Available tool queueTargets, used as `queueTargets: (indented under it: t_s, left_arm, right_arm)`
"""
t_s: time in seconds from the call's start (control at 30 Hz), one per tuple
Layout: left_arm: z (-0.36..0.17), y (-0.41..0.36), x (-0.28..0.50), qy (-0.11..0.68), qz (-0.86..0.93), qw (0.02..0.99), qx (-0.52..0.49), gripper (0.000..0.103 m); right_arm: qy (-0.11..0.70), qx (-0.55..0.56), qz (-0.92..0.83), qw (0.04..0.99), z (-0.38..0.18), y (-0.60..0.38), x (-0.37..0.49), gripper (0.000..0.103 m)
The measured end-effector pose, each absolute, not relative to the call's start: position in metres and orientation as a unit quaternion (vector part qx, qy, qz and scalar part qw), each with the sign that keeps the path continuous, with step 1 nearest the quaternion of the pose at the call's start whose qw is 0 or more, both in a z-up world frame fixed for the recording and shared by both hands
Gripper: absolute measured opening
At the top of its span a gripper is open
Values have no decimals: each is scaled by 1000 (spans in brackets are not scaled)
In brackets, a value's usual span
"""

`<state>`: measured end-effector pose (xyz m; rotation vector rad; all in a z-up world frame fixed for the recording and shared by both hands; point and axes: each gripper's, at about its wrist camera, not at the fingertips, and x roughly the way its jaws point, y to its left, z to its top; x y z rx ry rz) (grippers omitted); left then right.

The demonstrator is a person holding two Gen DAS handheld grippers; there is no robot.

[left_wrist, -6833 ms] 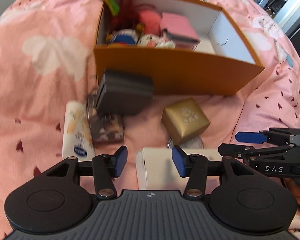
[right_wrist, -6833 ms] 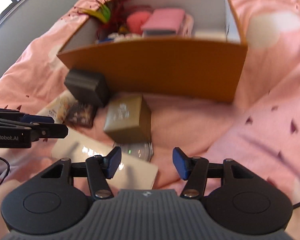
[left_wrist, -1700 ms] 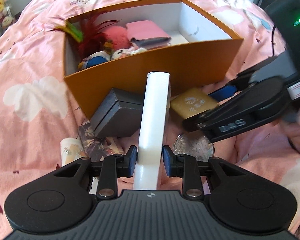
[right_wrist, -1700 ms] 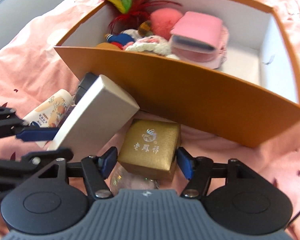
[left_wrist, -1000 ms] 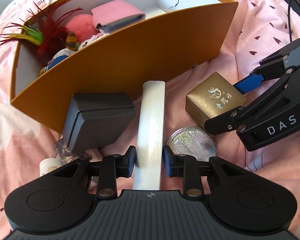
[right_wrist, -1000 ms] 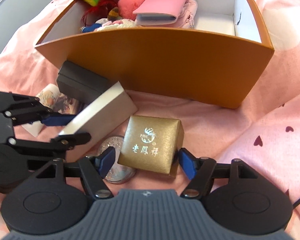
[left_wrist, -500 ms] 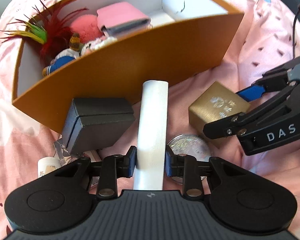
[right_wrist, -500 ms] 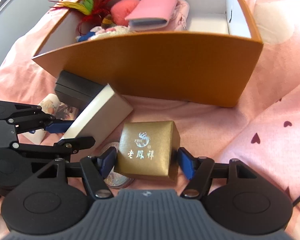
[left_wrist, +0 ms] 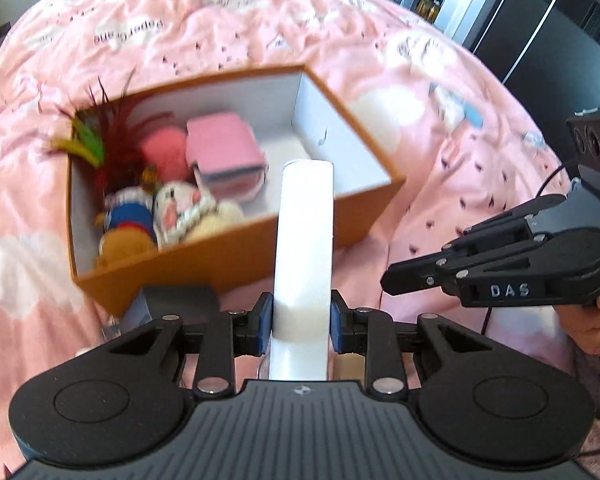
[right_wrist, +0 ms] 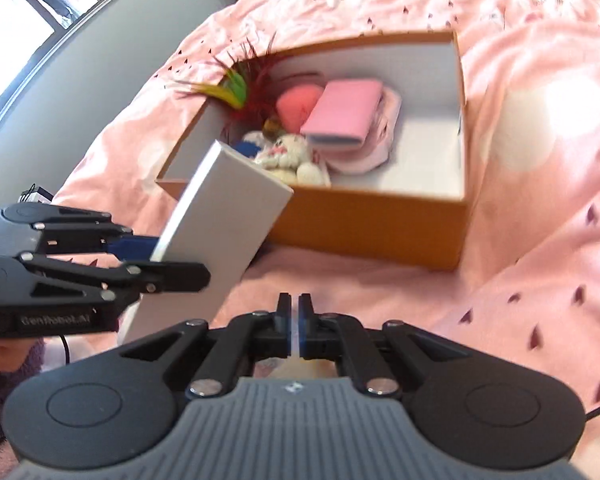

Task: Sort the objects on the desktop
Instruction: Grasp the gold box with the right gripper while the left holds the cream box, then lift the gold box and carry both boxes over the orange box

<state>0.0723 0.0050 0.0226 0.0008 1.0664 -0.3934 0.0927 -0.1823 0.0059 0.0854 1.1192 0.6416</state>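
Left tongs (left_wrist: 299, 317) grip white box (left_wrist: 305, 240) above orange box (left_wrist: 236, 248); right tongs (right_wrist: 294, 317) closed, empty, over bed.

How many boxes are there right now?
3. The big orange box sits on the pink bedding; the white box is clamped in the left gripper; a dark box lies by the orange box's front wall. Others may hide under the grippers.

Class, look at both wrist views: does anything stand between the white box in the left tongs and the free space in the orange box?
Nothing visible does. The white box is held above the near wall of the orange box, and the white floor on the box's right side lies bare. The toys and the pink pouch fill the left side.
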Motion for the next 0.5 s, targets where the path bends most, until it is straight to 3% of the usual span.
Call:
queueTargets:
  t_s: [0.13, 0.2, 0.43, 0.5]
  left_arm:
    - [27, 5, 78, 500, -183, 847, 0, 32]
    - [26, 8, 77, 502, -183, 845, -5, 32]
    - [16, 15, 68, 517, -174, 838, -8, 32]
    - [15, 17, 66, 517, -173, 838, -8, 32]
  right_arm:
    - [522, -8, 280, 806, 3, -177, 94, 12]
    - [537, -6, 288, 793, -5, -177, 94, 39]
    - [551, -81, 353, 752, -29, -155, 73, 46]
    - [549, -116, 366, 743, -36, -146, 68, 57]
